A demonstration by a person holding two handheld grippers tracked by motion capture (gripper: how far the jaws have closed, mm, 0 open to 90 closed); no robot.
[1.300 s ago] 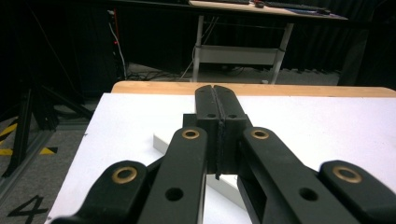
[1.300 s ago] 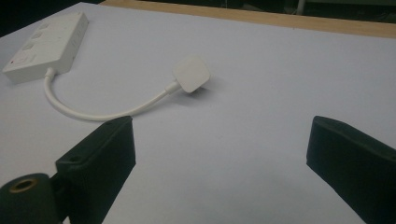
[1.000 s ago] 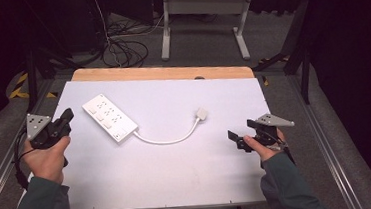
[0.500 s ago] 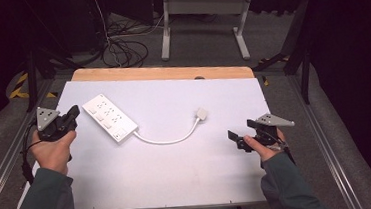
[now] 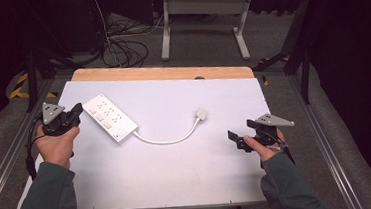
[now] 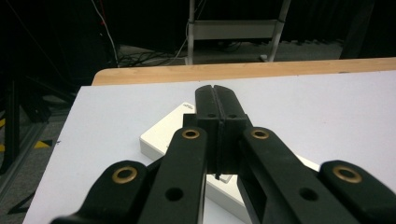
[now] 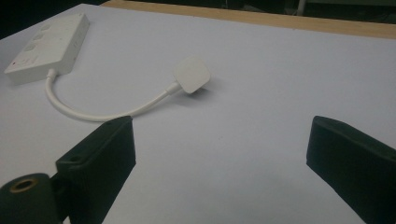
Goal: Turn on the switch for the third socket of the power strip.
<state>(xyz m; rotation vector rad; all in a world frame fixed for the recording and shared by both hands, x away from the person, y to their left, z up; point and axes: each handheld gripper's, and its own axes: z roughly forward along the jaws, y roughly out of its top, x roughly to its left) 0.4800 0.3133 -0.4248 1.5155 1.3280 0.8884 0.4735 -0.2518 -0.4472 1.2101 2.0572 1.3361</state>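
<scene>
A white power strip (image 5: pixel 110 117) lies at an angle on the left half of the white table (image 5: pixel 180 185). Its short white cable (image 5: pixel 168 138) curves right to a white plug (image 5: pixel 202 114). My left gripper (image 5: pixel 75 111) is shut with nothing in it, held just left of the strip's near end. In the left gripper view its closed jaws hover over the power strip (image 6: pixel 161 135). My right gripper (image 5: pixel 235 140) stands open at the right side of the table, pointing left toward the plug (image 7: pixel 191 73). The power strip (image 7: pixel 49 44) lies beyond it.
A wooden strip (image 5: pixel 166 73) runs along the table's far edge. Behind it stand a metal table frame (image 5: pixel 201 13) and loose black cables (image 5: pixel 119 49) on the floor. Metal rails (image 5: pixel 4 159) flank the table.
My left gripper has moved forward and to the right, closer to the power strip. The right gripper has stayed where it was.
</scene>
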